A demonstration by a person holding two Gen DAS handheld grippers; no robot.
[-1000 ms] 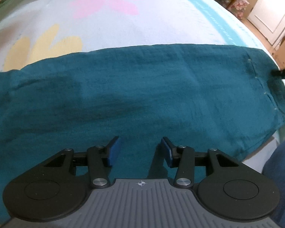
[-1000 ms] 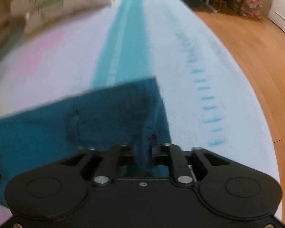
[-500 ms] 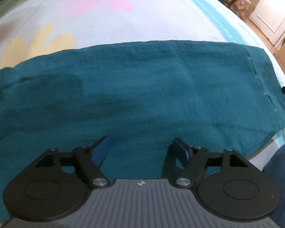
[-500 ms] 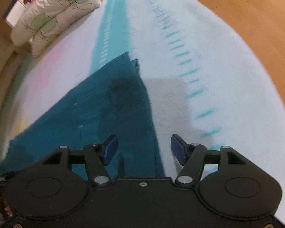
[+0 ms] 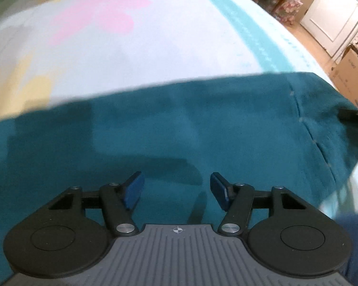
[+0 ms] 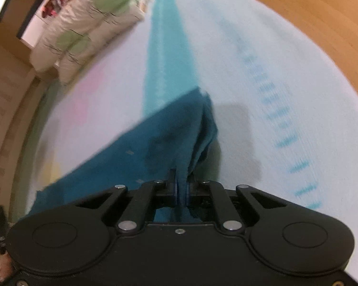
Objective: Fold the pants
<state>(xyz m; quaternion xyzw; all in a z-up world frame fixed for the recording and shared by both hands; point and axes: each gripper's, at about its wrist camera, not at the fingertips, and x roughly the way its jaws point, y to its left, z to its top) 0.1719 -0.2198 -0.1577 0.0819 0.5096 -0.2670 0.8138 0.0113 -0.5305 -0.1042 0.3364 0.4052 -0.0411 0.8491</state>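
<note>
Right gripper (image 6: 181, 186) has just closed its jaws on a pinch of the pants (image 6: 160, 143), at the short end of the cloth that reaches toward the lower middle of the right wrist view; the fabric rises in a ridge from the bed (image 6: 262, 76) into the pads. Left gripper (image 5: 176, 190) hovers with its jaws apart, nothing between them, having just narrowed a little, over the near long edge of the same pants (image 5: 202, 124). In the left wrist view the pants lie as a long band across the frame from left to right, and the right gripper's tip shows at the far right edge. My judgement: the left gripper has yet to take hold, so any fold along the length waits on it.
</note>
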